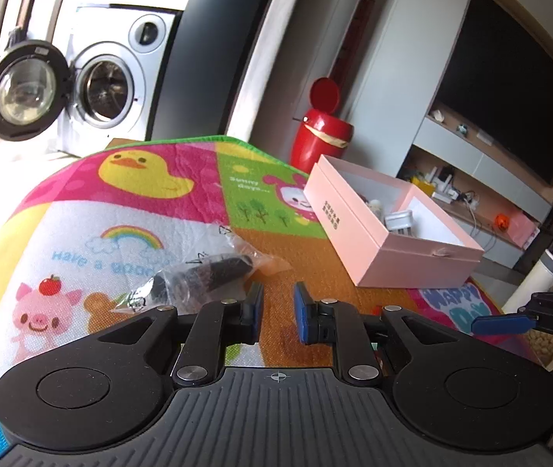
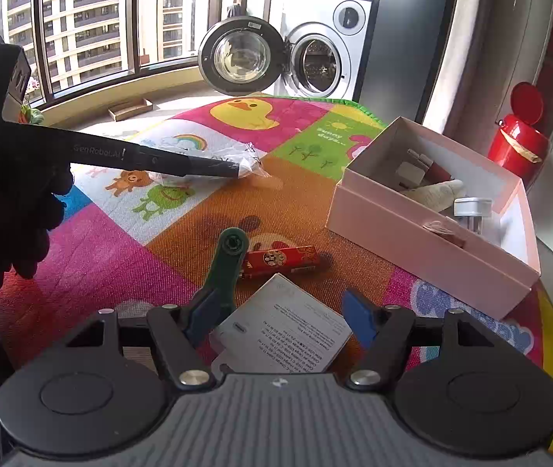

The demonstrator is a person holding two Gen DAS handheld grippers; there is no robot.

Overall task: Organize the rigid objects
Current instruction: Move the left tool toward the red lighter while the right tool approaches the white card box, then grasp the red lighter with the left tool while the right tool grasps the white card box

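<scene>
Scene: a bright cartoon play mat [image 2: 206,241] covers the table; the pink box [image 2: 432,257] sits open on its right side, already holding a few small items.
Left gripper [image 1: 278,307]: fingers clenched to a narrow gap with nothing between them, poised just short of the bagged black item [image 1: 202,272].
Right gripper [image 2: 280,319]: jaws released and apart, the white card box [image 2: 280,330] lying flat between them, the pads not pressing on it as far as I can see.
White card box: looks light and stiff, a thin cardboard pack with printed text; I'd take it across its two long edges, since squeezing the faces could dent it.
Red bar [image 2: 280,260]: a slim, glossy wrapped piece just beyond the card box, probably light and a bit slippery; pinch across its short width.
Green handle [image 2: 230,260]: hard plastic, lying touching the red bar's left end; the straight shank offers the best hold.
Bagged black item: rigid core in loose clear film; the film will likely slide, so grip the solid body, not the crinkled ends.
Destination: judging by the contents, the pink box, near all of these.
</scene>
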